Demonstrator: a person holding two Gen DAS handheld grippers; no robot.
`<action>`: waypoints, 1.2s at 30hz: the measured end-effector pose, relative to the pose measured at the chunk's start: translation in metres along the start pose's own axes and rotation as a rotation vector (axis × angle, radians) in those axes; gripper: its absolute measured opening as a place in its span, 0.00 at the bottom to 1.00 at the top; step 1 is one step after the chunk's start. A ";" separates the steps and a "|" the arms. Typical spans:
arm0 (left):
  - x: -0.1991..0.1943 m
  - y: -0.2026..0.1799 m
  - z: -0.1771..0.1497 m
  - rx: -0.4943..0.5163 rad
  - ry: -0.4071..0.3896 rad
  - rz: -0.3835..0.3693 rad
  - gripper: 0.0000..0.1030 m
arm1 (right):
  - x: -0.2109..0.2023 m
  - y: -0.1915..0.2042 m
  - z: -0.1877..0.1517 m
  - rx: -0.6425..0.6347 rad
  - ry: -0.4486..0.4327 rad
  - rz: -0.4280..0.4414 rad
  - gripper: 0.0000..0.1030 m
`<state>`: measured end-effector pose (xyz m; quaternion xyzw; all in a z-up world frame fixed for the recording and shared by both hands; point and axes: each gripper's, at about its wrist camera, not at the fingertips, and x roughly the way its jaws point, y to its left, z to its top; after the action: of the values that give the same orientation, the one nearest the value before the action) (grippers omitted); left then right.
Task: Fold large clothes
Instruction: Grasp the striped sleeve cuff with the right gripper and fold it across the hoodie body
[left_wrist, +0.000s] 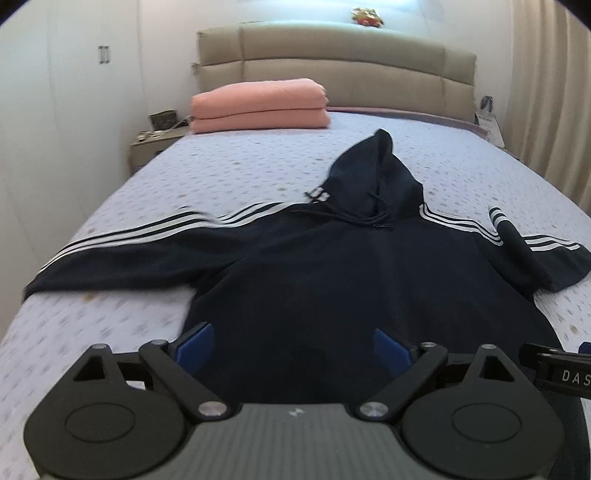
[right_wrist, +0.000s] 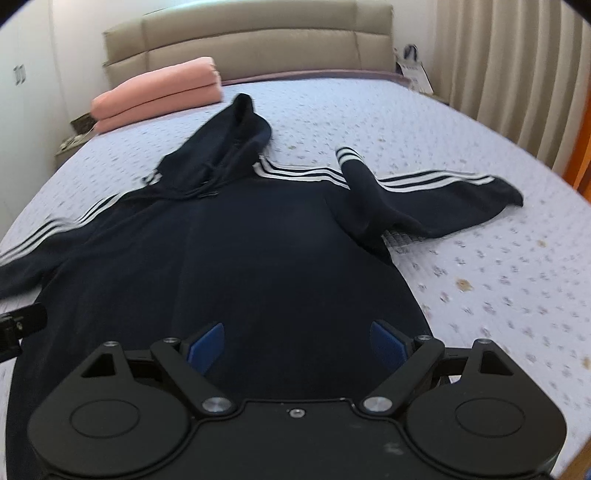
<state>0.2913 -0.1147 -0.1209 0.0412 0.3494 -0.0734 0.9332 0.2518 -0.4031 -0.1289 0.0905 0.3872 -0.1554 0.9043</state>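
Above the hoodie (left_wrist: 332, 280) on the bed (left_wrist: 240, 162), both grippers' jaws wide apart, empty.

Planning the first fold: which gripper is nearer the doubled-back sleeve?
Right. The right gripper is at the hem on the side of the doubled-back sleeve; the left gripper is at the hem farther away.

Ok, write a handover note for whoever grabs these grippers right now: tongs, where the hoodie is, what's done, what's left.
Left tongs: open, empty, over the hoodie's hem.
Right tongs: open, empty, also at the hem.
The navy hoodie lies front up on the bed, hood toward the headboard. Left sleeve is stretched straight out; right sleeve is doubled over, cuff pointing back toward the shoulder.
Folded pink blanket sits near the headboard, apart from the hoodie.
Done: garment laid out. Left: no body fold made yet; sleeves in, then fold the body.
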 end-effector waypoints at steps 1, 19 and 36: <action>0.009 -0.006 0.005 0.002 0.003 -0.008 0.92 | 0.006 -0.006 0.005 0.014 0.007 -0.004 0.99; 0.141 -0.206 0.127 0.116 0.098 -0.156 0.92 | 0.119 -0.307 0.173 0.332 0.038 -0.155 0.96; 0.226 -0.286 0.132 0.182 0.201 -0.089 0.92 | 0.265 -0.404 0.205 0.651 0.080 -0.007 0.18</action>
<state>0.4977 -0.4378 -0.1778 0.1174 0.4342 -0.1418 0.8818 0.4207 -0.8950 -0.1988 0.3793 0.3530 -0.2706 0.8114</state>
